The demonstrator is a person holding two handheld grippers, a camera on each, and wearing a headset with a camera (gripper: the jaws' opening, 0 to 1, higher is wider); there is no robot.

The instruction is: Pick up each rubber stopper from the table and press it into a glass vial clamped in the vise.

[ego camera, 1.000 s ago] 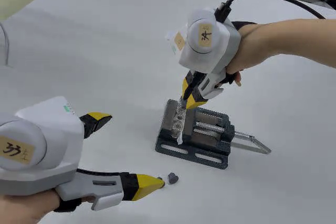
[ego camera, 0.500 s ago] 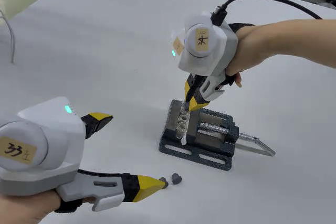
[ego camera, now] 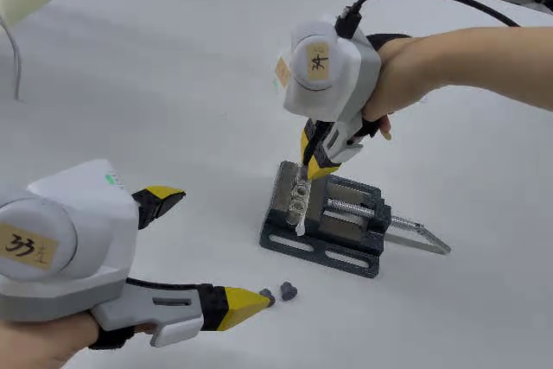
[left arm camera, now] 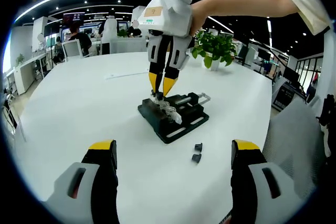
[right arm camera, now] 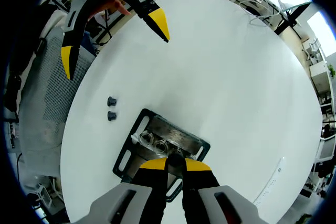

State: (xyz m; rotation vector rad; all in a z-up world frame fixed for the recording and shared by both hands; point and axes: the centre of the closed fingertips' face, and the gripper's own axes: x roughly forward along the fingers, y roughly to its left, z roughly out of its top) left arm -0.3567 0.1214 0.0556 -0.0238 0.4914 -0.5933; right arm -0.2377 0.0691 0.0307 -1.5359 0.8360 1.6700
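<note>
Rubber stoppers (ego camera: 288, 291), two small dark ones, lie loose on the white table (ego camera: 173, 84) in front of the vise (ego camera: 333, 235), close together but not touching each other. The left gripper (ego camera: 212, 248) is by far the nearer tool. It is spread wide with nothing between its jaws. In the left gripper view both stoppers sit ahead of it, inside the span of the opening but nearer its right jaw than its left. In the head view the closer stopper lies just off that jaw's yellow tip, and I cannot tell whether the two touch. The pair lines up roughly along the gripper's own forward direction, one behind the other. Taking the first would therefore seem to call for a short push ahead and a small shift to the right to centre it. The stoppers are too small for me to judge which way each one's own axis points. The right gripper (right arm camera: 176, 165) hangs tips-down over the vise, well away from the loose pair. Its jaws are drawn almost together on a dark rounded piece (right arm camera: 176, 158), which I take to be another stopper, held at the far end of the row of glass vials (right arm camera: 153, 140) clamped in the vise.
</note>
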